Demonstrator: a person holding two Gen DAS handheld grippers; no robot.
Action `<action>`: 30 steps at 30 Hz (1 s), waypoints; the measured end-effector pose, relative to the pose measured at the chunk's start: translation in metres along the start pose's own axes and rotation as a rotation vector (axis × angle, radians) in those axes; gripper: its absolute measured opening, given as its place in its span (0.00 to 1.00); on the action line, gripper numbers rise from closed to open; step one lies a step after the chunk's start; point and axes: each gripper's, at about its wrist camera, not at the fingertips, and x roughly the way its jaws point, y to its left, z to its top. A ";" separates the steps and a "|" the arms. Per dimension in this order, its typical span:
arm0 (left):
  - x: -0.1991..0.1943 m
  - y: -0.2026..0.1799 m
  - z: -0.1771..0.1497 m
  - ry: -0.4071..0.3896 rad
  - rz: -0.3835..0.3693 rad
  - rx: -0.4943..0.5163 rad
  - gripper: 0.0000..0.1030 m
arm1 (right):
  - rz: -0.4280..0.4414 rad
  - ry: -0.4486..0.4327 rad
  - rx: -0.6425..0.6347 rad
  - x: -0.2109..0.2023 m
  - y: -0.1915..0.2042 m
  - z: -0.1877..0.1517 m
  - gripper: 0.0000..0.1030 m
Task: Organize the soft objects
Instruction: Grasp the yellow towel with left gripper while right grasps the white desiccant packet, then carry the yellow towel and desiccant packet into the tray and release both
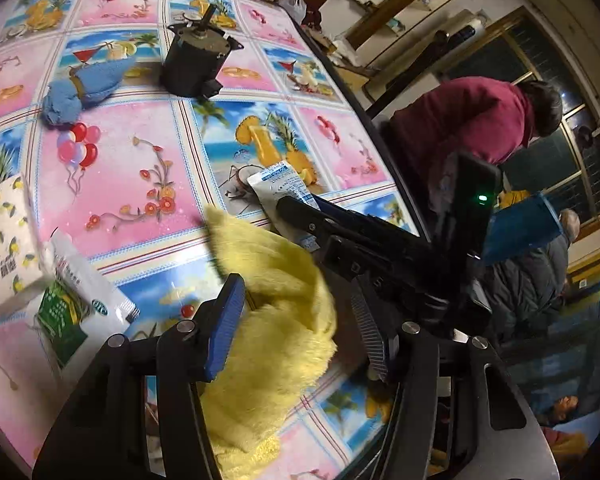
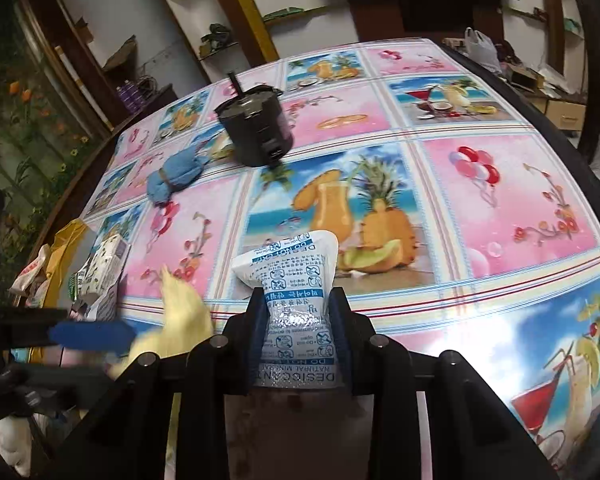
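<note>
A fluffy yellow cloth [image 1: 276, 300] lies bunched at the table's near edge, between the fingers of my left gripper [image 1: 296, 292]. The left blue pad [image 1: 224, 328] touches it; a dark gap shows before the right pad, so the jaws stand open. In the right wrist view the same yellow cloth [image 2: 180, 308] is blurred beside that gripper's blue pad [image 2: 92, 336]. My right gripper [image 2: 296, 300] is shut on a white desiccant packet [image 2: 296, 264], pinched at its middle; the packet [image 1: 276, 188] also shows in the left view. A blue cloth bundle [image 1: 80, 88] [image 2: 176, 176] lies farther off.
A black motor [image 1: 196, 60] [image 2: 256, 124] stands by the blue bundle on the picture-printed tablecloth [image 2: 500, 200]. A lemon-print tissue pack [image 1: 4, 240], a white sachet [image 1: 88, 280] and a green packet [image 1: 60, 316] lie at the left. A person in maroon [image 1: 468, 120] is beyond the table's right edge.
</note>
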 end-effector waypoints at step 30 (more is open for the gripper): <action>0.000 -0.025 -0.100 -0.205 0.314 0.146 0.47 | -0.085 -0.049 -0.081 0.000 0.004 -0.004 0.48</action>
